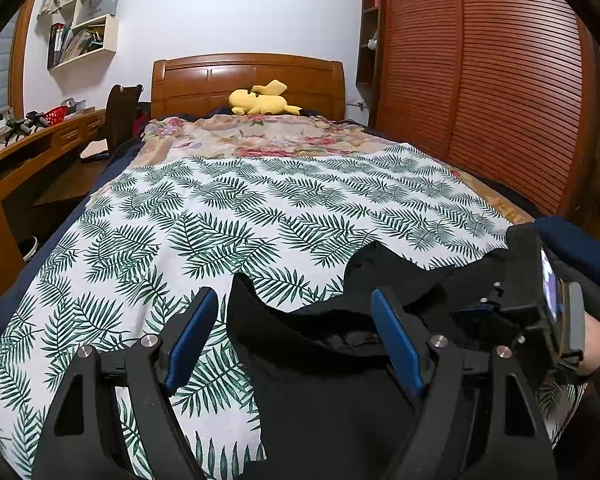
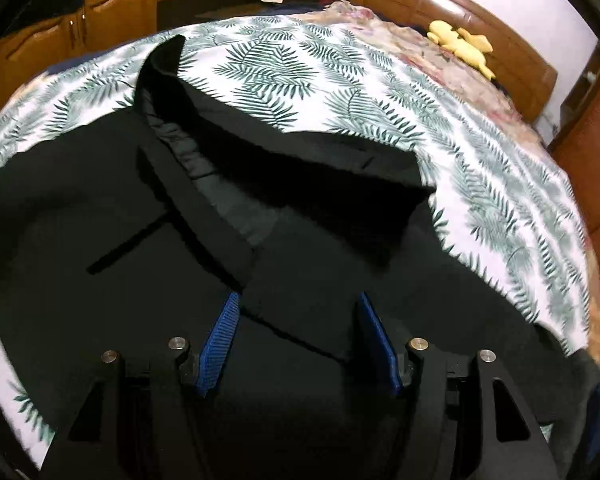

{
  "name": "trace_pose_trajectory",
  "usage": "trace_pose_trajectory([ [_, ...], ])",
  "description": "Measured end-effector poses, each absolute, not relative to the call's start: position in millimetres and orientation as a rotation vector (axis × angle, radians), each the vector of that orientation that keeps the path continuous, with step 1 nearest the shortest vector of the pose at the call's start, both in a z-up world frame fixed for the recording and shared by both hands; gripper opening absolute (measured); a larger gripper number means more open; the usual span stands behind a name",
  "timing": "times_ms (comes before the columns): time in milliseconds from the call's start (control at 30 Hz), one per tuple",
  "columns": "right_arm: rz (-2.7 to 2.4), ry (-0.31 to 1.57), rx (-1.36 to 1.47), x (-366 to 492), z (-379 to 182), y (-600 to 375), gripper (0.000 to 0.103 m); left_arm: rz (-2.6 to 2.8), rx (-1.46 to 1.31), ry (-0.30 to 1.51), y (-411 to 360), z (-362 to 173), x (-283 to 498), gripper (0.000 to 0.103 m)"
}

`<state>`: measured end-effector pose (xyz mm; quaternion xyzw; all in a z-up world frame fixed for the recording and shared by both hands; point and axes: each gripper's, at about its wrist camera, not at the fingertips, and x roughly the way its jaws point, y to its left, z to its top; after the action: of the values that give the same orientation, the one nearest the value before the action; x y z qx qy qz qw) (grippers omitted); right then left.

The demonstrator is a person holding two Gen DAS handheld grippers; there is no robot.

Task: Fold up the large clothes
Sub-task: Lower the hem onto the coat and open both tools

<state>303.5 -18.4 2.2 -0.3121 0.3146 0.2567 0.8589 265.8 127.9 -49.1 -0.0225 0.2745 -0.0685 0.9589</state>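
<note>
- A bedroom: a wooden-framed bed point(image 1: 248, 76) covered by a white sheet printed with green fern leaves point(image 1: 228, 216), a yellow plush toy point(image 1: 260, 100) by the headboard, a slatted reddish-brown wardrobe point(image 1: 480, 80) to one side of the bed and a wooden desk point(image 1: 40, 148) to the other.
- The task's thing, a large black jacket of soft cloth point(image 2: 100, 208), lies spread on the foot end of the fern sheet, well apart from the plush toy; its collar and greyish lining point(image 2: 204, 160) are turned open towards the headboard.
- The left gripper point(image 1: 296, 340) hovers over the jacket's edge with its blue pads standing wide apart; black cloth lies between them, but they do not press it.
- The right gripper point(image 2: 298, 344) is low over the jacket's front, its pads part-way apart with a flap of cloth between them. No pinch shows yet.
- Judgement: this looks like the start of a fold, both tools taking hold along the jacket's near side.
- The next move calls for both jaws to clamp on cloth, catching all layers, then lift together and carry that side across the jacket towards the fern sheet's far part, keeping the edge taut.
</note>
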Motion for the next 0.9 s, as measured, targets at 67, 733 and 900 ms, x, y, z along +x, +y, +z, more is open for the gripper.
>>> trace_pose_trajectory([
  [67,0.509,0.644,-0.682,313,7,-12,0.009,-0.139,-0.048,0.557,129,-49,266,0.080],
  [733,0.366,0.444,-0.467,340,73,-41,0.058,-0.175,-0.061,0.593,119,-62,278,0.080],
  [900,0.335,0.544,-0.428,352,45,-97,0.058,-0.220,-0.067,0.620,102,-72,284,0.080],
])
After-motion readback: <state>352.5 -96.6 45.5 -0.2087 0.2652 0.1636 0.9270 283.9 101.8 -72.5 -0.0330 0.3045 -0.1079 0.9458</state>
